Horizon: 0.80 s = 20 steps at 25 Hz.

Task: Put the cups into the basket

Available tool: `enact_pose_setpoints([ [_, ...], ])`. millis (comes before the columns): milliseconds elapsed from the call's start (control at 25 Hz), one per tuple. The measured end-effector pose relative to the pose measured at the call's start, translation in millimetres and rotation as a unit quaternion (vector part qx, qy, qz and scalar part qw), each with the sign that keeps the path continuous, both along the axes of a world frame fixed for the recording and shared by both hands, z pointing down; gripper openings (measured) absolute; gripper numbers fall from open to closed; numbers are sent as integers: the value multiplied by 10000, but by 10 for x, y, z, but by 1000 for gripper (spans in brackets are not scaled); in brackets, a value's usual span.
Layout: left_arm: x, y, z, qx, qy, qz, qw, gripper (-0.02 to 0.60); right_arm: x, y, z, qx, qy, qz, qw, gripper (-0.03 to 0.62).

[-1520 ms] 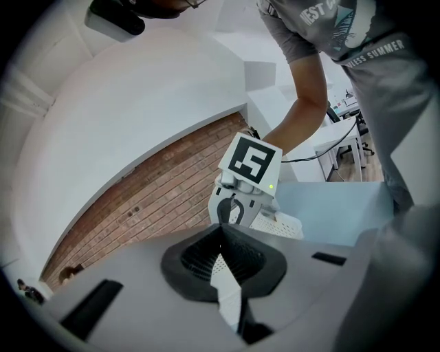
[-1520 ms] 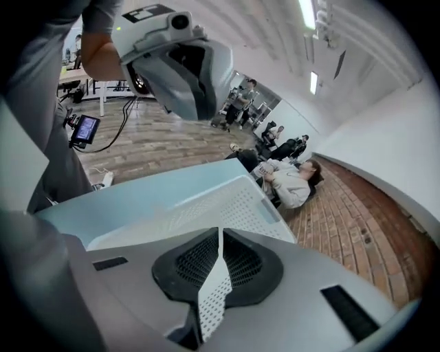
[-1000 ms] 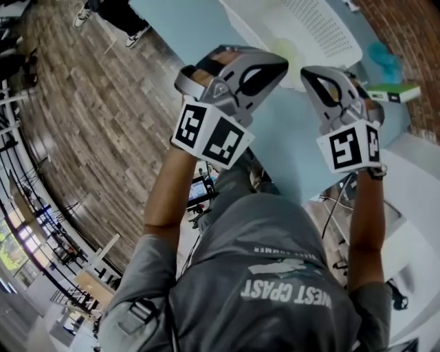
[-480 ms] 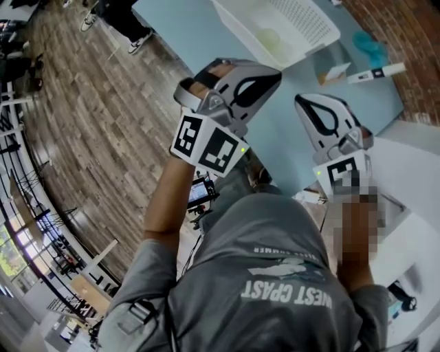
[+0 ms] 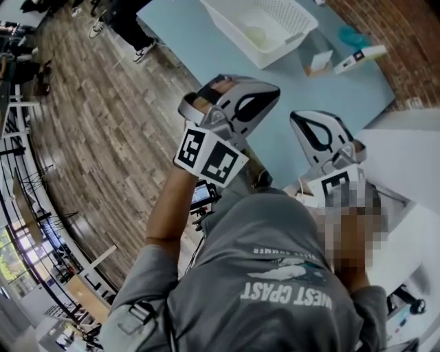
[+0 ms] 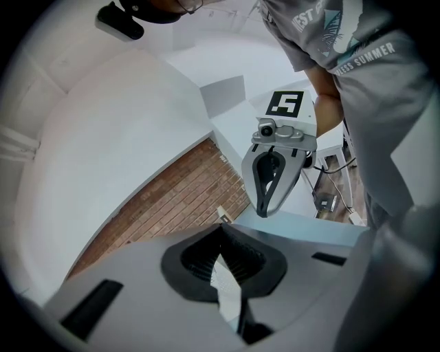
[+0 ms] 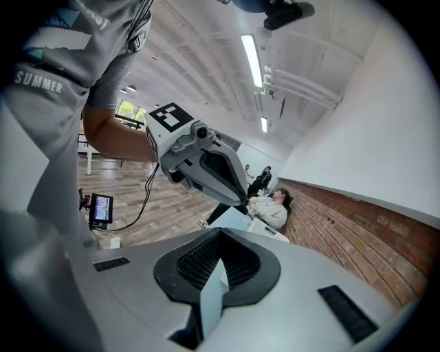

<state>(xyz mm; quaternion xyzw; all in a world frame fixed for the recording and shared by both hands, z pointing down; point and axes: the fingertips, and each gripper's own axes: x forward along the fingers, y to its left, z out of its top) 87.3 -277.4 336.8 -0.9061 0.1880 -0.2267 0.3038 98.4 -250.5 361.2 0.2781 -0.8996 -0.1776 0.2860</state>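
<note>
In the head view, a white perforated basket [image 5: 289, 17] stands at the far end of the light blue table [image 5: 199, 55], and a pale green cup [image 5: 256, 36] lies inside it. A teal cup [image 5: 352, 36] and a small clear cup [image 5: 320, 62] stand on the table to the basket's right. My left gripper [image 5: 272, 89] and right gripper [image 5: 297, 118] hover side by side near my body, well short of the basket. Both are shut with nothing held. The left gripper [image 6: 221, 228] faces a brick wall in its own view, and the right gripper [image 7: 220, 232] faces the room.
A green and white box [image 5: 361, 56] lies beside the cups at the table's right end. A person's legs [image 5: 124, 24] stand on the wood floor past the table's left side. A white counter [image 5: 405, 158] sits on my right. A seated person [image 7: 271, 206] is far off.
Both grippers have drawn back from the basket toward my body. The basket and cups now sit farther up in the head view. The jaws have stayed shut.
</note>
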Motion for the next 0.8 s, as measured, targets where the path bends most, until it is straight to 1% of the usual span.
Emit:
enact_pose_setpoints([
  [280,172,479,-106,127,-50,-31,9999,-1,178,486,-146,172,-100,-32,9998,12],
  [560,249,874,-174,251,-120,-97,9996,-1,302,882,-234,319,-166,-73,9993,13],
  [800,275,1234,-204,217,-165,-92,9996,-1,384,1248,-277,306,-200,-38,9993,12],
])
